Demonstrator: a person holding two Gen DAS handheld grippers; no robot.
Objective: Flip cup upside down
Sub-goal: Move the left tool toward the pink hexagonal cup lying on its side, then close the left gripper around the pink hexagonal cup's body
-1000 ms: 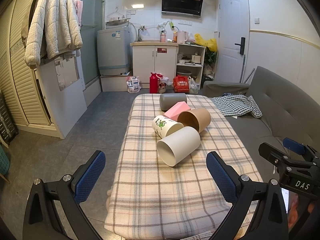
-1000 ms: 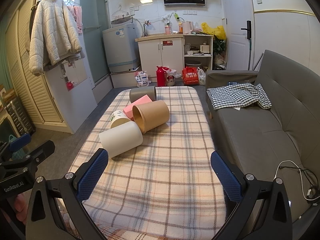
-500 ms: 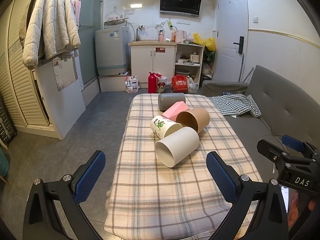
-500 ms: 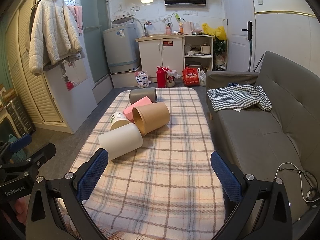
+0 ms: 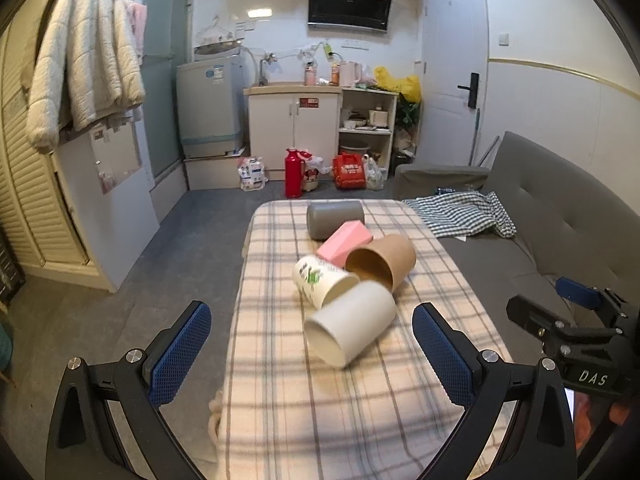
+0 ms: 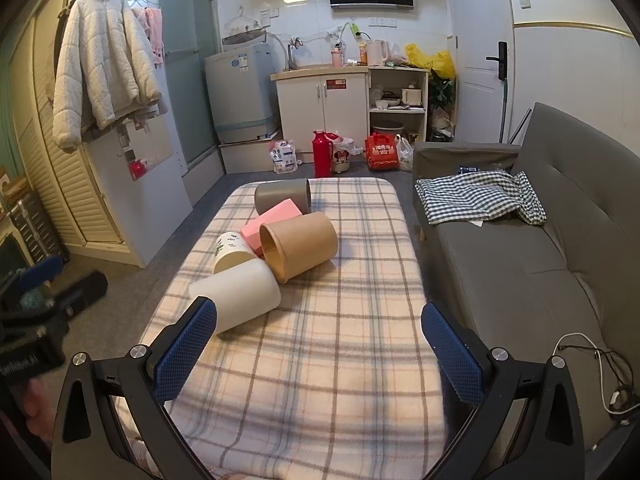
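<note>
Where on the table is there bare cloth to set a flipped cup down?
Bare cloth lies between the white cup and the near edge, and along the sofa side beside the brown cup. The far-left middle is crowded: five items touching.

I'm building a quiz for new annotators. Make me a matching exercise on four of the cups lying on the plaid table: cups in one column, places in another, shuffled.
Cups:
1. white cup
2. brown cup
3. grey cup
4. leaf-print cup

Places:
A. farthest from the cameras, at the far end of the table
B. nearest the cameras, mouth facing the left gripper
C. between the white cup and the pink box
D. on the sofa side of the pile

Pairs: 1-B, 2-D, 3-A, 4-C
</note>
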